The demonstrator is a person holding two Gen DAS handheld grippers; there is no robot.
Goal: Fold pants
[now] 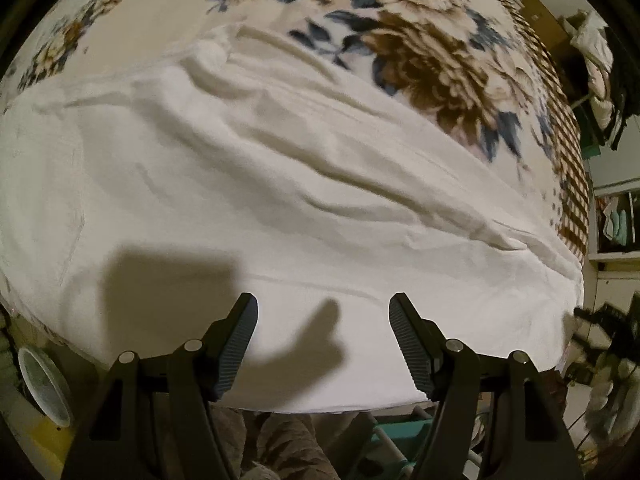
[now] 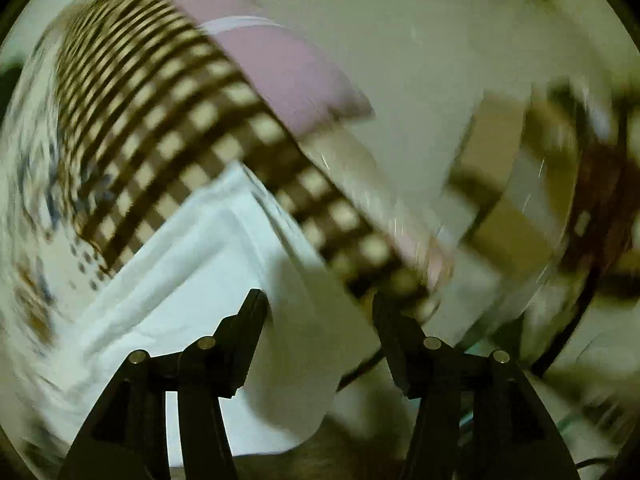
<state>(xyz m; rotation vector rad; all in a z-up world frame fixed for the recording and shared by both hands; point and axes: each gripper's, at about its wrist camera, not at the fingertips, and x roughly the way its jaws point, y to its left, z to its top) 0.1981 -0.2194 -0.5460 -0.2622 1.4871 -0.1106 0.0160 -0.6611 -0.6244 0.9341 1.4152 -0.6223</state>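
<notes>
The white pants [image 1: 248,184] lie spread across the near part of the bed, on a floral blanket [image 1: 420,40], and run from the left edge of the bed over to its right edge, where a brown checked border [image 1: 568,184] shows. The cloth is creased in long ridges toward the far side, and its near hem hangs just over the bed's near edge. The left gripper [image 1: 323,344] hovers above that near hem with its jaws wide apart and nothing between them (its shadow falls on the cloth just ahead). A pale tub [image 1: 44,384] sits low at the left, off the bed.

The right wrist view is heavily blurred. The right gripper [image 2: 320,332] has its jaws wide, holding nothing, above a corner of the pants [image 2: 192,264] near the bed's right edge, beside the checked border [image 2: 168,136] and a pink sheet [image 2: 288,68]
</notes>
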